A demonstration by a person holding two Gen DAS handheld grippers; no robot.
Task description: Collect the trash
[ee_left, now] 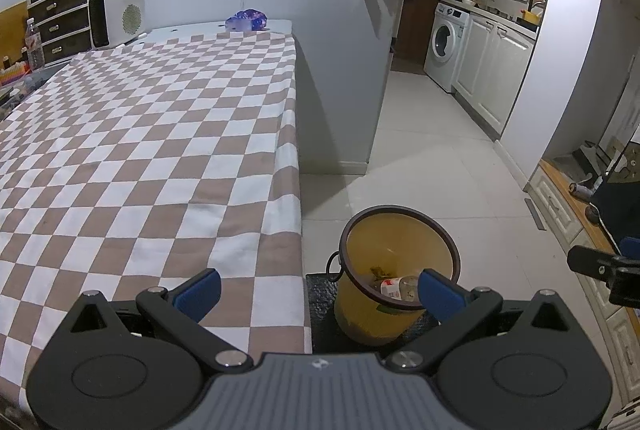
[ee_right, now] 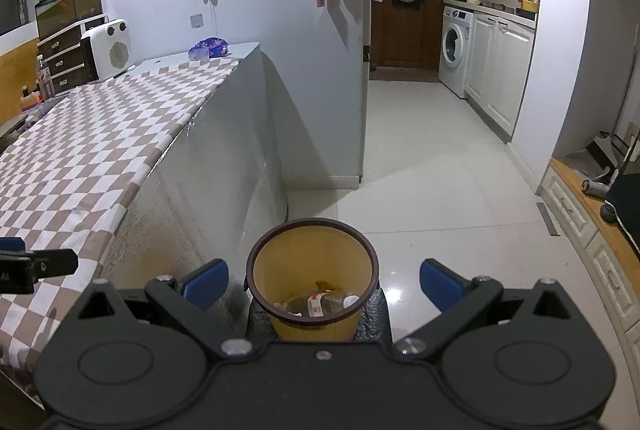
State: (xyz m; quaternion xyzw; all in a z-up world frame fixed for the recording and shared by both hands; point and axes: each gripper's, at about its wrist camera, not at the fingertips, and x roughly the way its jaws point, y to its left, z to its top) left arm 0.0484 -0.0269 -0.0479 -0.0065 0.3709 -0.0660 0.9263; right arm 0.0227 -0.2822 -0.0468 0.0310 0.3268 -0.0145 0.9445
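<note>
Both the left claw [ee_left: 318,290] and the right claw [ee_right: 324,282] are spread wide and hold nothing, hovering above the yellow trash bin [ee_right: 312,270] on the floor just beside the checkered counter [ee_left: 140,150], with a plastic bottle [ee_right: 328,302] lying inside it.
</note>
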